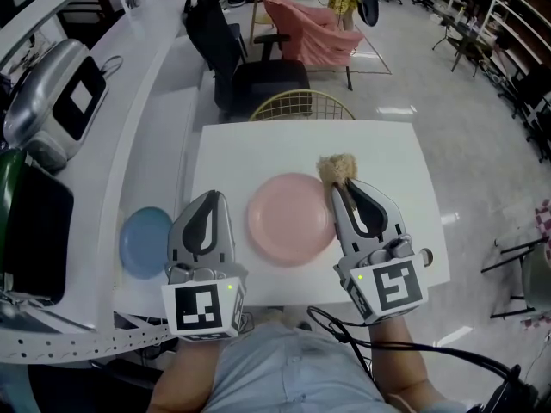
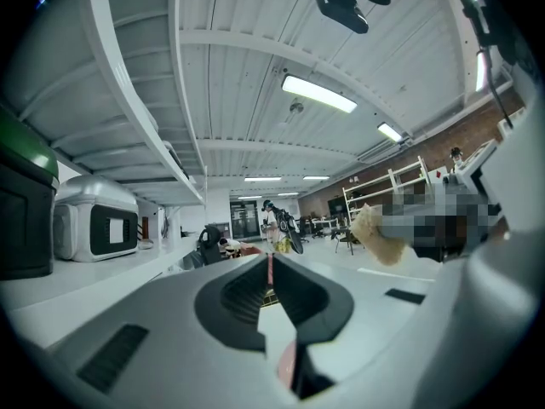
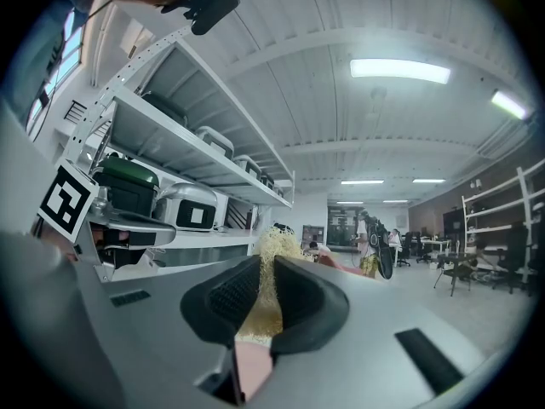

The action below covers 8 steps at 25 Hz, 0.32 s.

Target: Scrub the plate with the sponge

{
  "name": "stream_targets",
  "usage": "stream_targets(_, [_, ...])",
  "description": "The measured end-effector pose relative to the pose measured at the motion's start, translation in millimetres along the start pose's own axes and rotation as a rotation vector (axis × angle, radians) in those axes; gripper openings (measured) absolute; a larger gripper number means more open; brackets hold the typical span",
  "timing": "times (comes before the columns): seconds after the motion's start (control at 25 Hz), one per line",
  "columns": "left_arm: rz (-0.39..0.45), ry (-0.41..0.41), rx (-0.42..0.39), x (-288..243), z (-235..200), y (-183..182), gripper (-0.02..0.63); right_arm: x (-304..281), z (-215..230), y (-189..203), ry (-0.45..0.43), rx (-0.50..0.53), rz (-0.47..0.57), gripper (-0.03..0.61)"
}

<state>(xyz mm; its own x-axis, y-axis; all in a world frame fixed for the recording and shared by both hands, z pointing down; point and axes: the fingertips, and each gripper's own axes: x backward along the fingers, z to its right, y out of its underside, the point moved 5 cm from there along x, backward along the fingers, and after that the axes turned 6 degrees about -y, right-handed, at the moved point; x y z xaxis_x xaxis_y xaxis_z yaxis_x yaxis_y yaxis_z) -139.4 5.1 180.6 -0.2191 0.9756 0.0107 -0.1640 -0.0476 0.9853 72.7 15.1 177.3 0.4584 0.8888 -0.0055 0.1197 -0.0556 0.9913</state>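
Note:
A round pink plate (image 1: 291, 218) lies on the white table (image 1: 387, 153), between my two grippers. My right gripper (image 1: 338, 187) is shut on a tan fibrous sponge (image 1: 337, 169), whose tuft sticks out past the fingertips just beyond the plate's far right rim. In the right gripper view the sponge (image 3: 271, 267) fills the gap between the dark pads. My left gripper (image 1: 213, 198) hovers left of the plate with its jaws closed together and nothing between them. From the left gripper view the sponge (image 2: 375, 233) shows at the right.
A blue plate (image 1: 145, 240) sits at the table's left edge beside my left gripper. A wire chair back (image 1: 300, 106) and a black office chair (image 1: 237, 63) stand beyond the table's far edge. Silver appliances (image 1: 56, 97) line the shelf on the left.

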Motion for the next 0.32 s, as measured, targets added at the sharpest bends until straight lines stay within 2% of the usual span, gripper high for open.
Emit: stream_targets(0.32, [0.0,0.001,-0.005,-4.2,0.9,0.0,0.025,-1.5,0.8,0.9,-0.007,0.009,0.006,0.055])
